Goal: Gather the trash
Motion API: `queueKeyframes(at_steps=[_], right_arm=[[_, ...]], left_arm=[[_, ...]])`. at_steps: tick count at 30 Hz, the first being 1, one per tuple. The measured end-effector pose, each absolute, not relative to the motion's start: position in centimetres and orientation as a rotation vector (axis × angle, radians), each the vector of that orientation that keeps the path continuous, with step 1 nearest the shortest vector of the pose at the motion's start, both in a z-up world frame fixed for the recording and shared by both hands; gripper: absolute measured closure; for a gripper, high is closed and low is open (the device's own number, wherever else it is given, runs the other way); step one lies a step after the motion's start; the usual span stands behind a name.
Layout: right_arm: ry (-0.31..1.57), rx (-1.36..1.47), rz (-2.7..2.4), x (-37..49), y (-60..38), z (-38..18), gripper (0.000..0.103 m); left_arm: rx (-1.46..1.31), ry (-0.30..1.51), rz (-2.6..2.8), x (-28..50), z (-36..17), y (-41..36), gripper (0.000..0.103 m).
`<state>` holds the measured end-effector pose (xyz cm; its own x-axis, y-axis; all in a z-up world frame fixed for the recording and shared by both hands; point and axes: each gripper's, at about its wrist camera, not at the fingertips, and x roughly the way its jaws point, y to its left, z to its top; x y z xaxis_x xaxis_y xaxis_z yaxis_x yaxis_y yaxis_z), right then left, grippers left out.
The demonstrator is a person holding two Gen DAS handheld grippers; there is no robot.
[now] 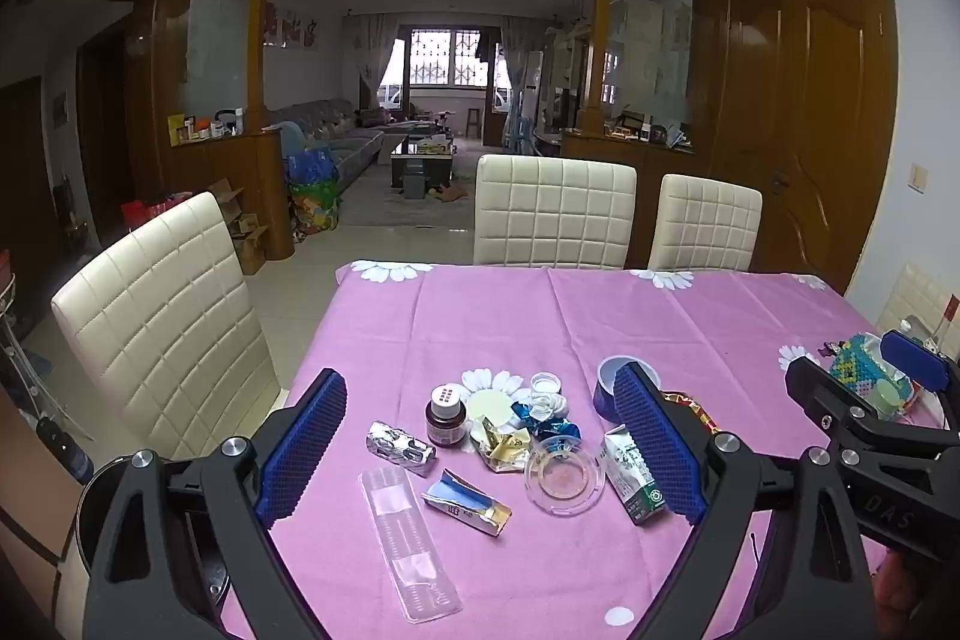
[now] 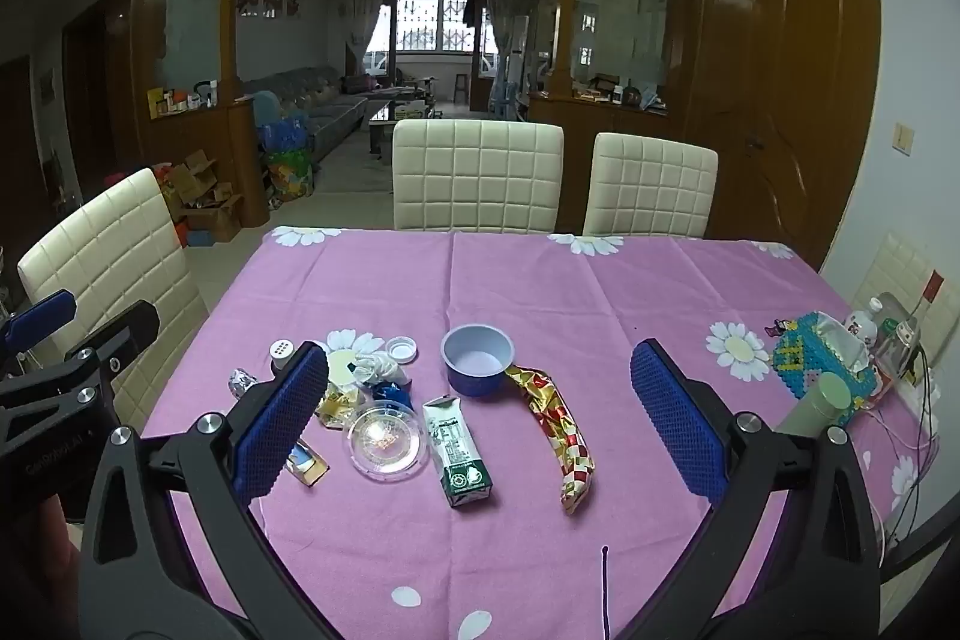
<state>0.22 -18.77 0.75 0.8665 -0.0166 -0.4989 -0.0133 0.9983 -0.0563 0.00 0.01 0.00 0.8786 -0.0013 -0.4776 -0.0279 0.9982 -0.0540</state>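
Trash lies on the pink tablecloth (image 1: 510, 316): a clear plastic tray (image 1: 409, 544), a flattened blue-gold box (image 1: 467, 503), a silver wrapper (image 1: 400, 448), a brown bottle (image 1: 445, 415), crumpled foil wrappers (image 1: 507, 445), a clear round lid (image 1: 564, 473) and a milk carton (image 1: 633, 475). The right wrist view shows the carton (image 2: 457, 451), the clear lid (image 2: 385, 439), a blue cup (image 2: 478, 359) and a red-gold wrapper (image 2: 561, 427). My left gripper (image 1: 480, 451) is open above the pile. My right gripper (image 2: 477, 421) is open above the carton. Both are empty.
Cream padded chairs (image 1: 555, 211) stand at the far side, and one chair (image 1: 162, 322) stands at the left. A beaded tissue box (image 2: 825, 358), a green cylinder (image 2: 822, 406), bottles and cables sit at the table's right edge. A white bottle cap (image 2: 401, 349) lies by the pile.
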Motion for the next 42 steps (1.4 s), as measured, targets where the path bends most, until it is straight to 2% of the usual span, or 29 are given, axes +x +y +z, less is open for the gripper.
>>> queueKeyframes(at_steps=[18, 38, 42], right_arm=[[0.525, -0.058, -0.004, 0.2, -18.8, 0.7, 0.004], [0.526, -0.055, -0.002, 0.2, -18.7, 0.4, 0.004], [0.529, -0.053, -0.002, 0.3, -18.4, 0.3, 0.004]], left_arm=[[-0.054, 0.508, 0.007, 0.3, 0.4, -0.7, 0.014], [-0.062, 0.509, 0.013, 0.0, -1.8, -0.5, 0.014], [-0.063, 0.510, 0.008, -0.4, -0.6, -0.1, 0.014]])
